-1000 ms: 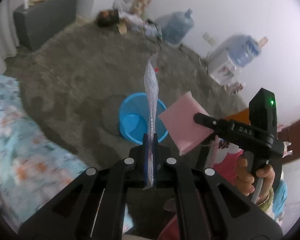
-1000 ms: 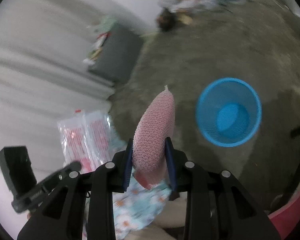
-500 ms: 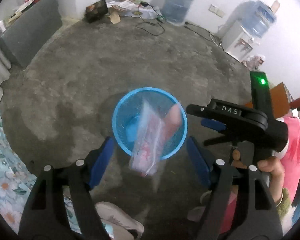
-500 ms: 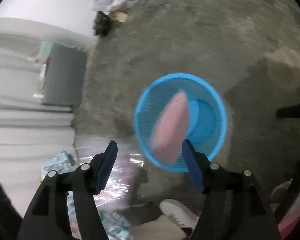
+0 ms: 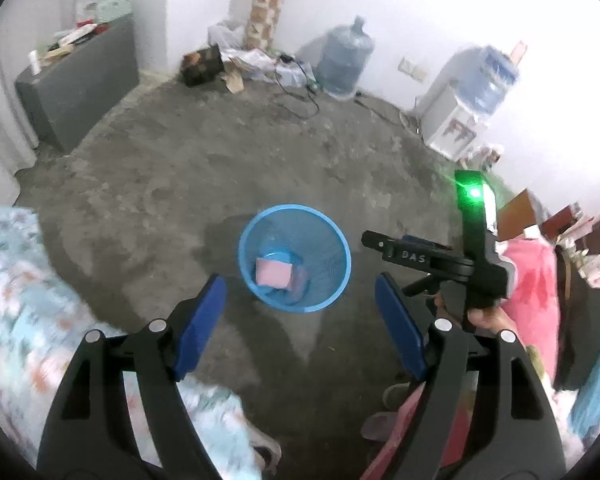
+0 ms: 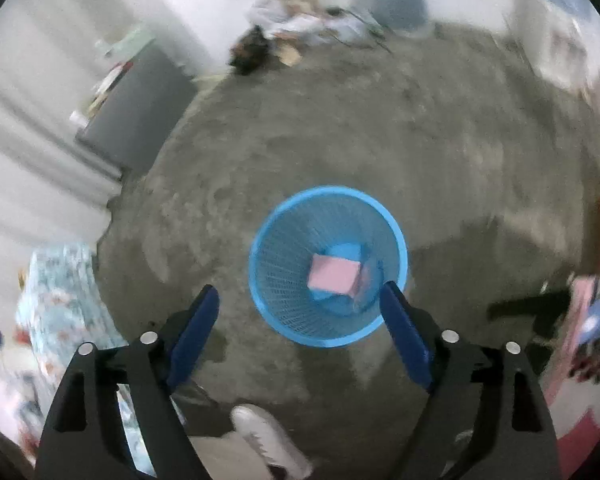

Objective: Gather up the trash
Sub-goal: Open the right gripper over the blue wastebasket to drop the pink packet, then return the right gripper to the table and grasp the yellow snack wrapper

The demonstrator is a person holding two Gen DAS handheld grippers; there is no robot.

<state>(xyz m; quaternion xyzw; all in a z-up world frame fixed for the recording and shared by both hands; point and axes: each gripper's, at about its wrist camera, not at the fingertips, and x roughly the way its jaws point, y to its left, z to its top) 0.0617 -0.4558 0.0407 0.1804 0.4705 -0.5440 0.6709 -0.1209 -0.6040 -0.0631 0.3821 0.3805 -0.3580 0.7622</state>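
Note:
A blue mesh waste basket (image 5: 332, 240) stands on the grey concrete floor; it also shows in the right wrist view (image 6: 268, 256). A pink sponge (image 5: 273, 273) lies at its bottom, with a clear plastic wrapper (image 5: 300, 280) beside it. The sponge (image 6: 333, 274) and the wrapper (image 6: 363, 280) show in the right wrist view too. My left gripper (image 5: 300, 304) is open and empty above the basket. My right gripper (image 6: 300, 316) is open and empty above the basket; its body (image 5: 440, 260) shows at the right of the left wrist view.
A floral bedspread (image 5: 20, 300) lies at the left. A grey cabinet (image 5: 80, 84) stands at the back left. Clutter and cables (image 5: 260, 64), a water jug (image 5: 344, 60) and a water dispenser (image 5: 460, 112) line the far wall. A shoe (image 6: 268, 440) is below.
Both grippers opened and let go. The pink sponge and the plastic wrapper fell into the blue basket and now lie at its bottom.

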